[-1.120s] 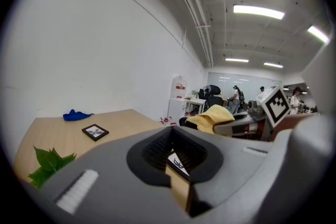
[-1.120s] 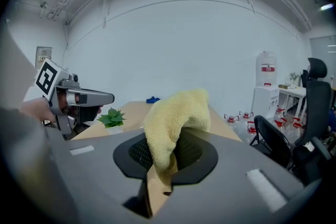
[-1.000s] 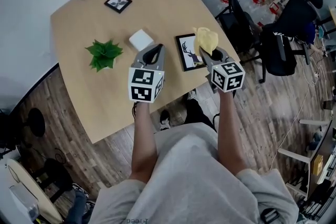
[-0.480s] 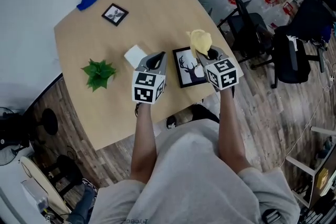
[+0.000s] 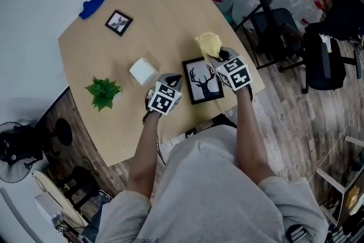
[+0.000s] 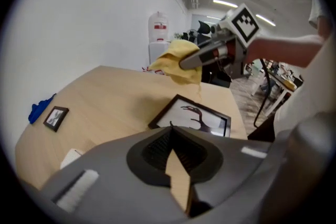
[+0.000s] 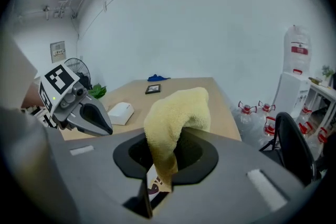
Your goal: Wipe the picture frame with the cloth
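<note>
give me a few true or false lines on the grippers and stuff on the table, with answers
1. The right gripper holds the yellow cloth. True.
2. The left gripper is clamped on the deer frame. False: its jaws are together on nothing, just left of that frame in the head view.
3. The plant stands right of the deer frame. False: in the head view it is well to the left, past the white box.
4. A small frame lies near a blue cloth at the table's far side. True.
</note>
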